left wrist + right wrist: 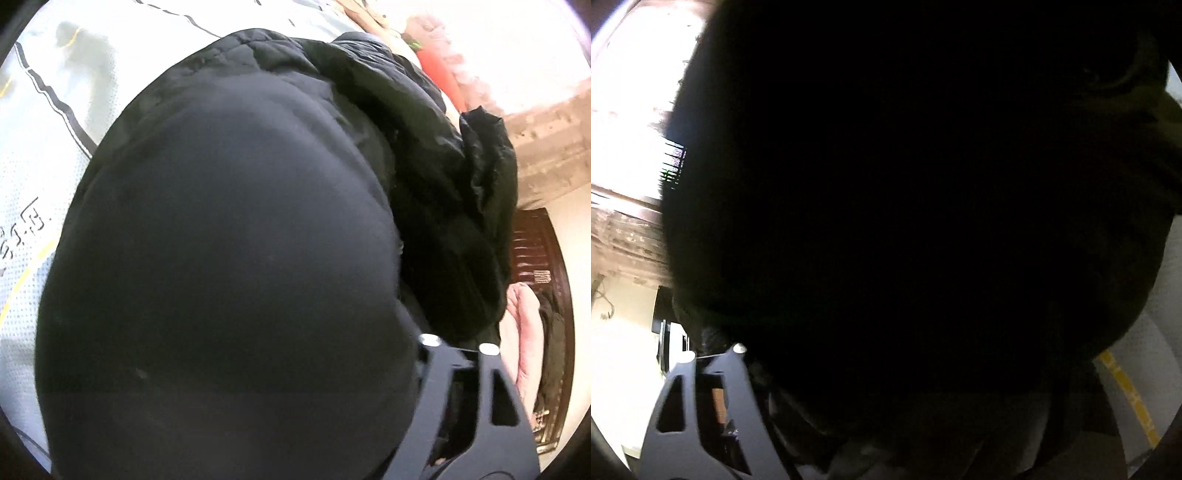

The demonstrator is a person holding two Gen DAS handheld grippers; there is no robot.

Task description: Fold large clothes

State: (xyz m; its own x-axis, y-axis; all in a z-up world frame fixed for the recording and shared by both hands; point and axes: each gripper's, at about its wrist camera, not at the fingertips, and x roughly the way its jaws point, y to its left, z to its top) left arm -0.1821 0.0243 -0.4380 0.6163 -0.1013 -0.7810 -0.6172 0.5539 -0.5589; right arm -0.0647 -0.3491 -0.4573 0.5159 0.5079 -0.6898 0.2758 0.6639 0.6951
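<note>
A large black padded jacket (pixel 229 236) fills most of the left wrist view and lies over a white patterned bed sheet (pixel 44 155). It drapes over my left gripper, hiding one finger; only the right finger (pixel 480 398) shows. In the right wrist view the same black jacket (pixel 923 221) blocks nearly everything, very dark. Only my right gripper's left finger (pixel 705 406) shows; the other is under the cloth. The cloth seems pinched in both grippers, but the jaws are hidden.
The sheet has black and yellow stripes (pixel 51 99). A red item (pixel 439 70) lies beyond the jacket. Dark wooden furniture (pixel 543 266) and pink cloth (pixel 524 332) are at the right. A bright window (pixel 631 122) is at the left of the right wrist view.
</note>
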